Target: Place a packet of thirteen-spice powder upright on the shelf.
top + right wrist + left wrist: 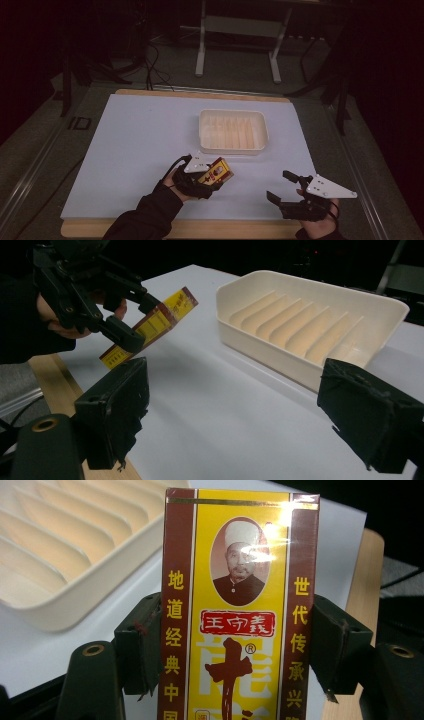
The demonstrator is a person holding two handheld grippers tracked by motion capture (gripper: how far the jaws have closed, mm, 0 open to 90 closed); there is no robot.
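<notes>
We see a small yellow and maroon box (pixel 216 172) held clear of the table, near its front edge and just ahead of the person's left hand. Its printed face (pixel 239 610) carries a portrait, a red label and columns of yellow characters. The long axis of the box runs along the left gripper (pixel 202 175), with the far end aimed forward and a little to the right, toward the white tray (pixel 206 131). In the right gripper view the box (pixel 150 326) tilts upward, its far end higher than the end near the hand.

The left gripper's jaws press on the two long maroon sides of the box, closed to its width, as the left gripper view shows. We see the right gripper (pixel 280 187) near the front right corner of the table, its jaws spread wide with nothing between them; in the right gripper view its two black pads (pixel 115 407) stand well apart over bare table.

The tray sits beyond the box, toward the middle of the table, long side across; its floor has parallel ridges (pixel 295 325). The table (pixel 130 145) is covered by a pale sheet, with a wooden edge (pixel 200 227) showing along the front and back.

Around it the room is dark: a white metal stand (pixel 237 45) rises behind the table, and cables (pixel 155 65) lie on the grey floor.
</notes>
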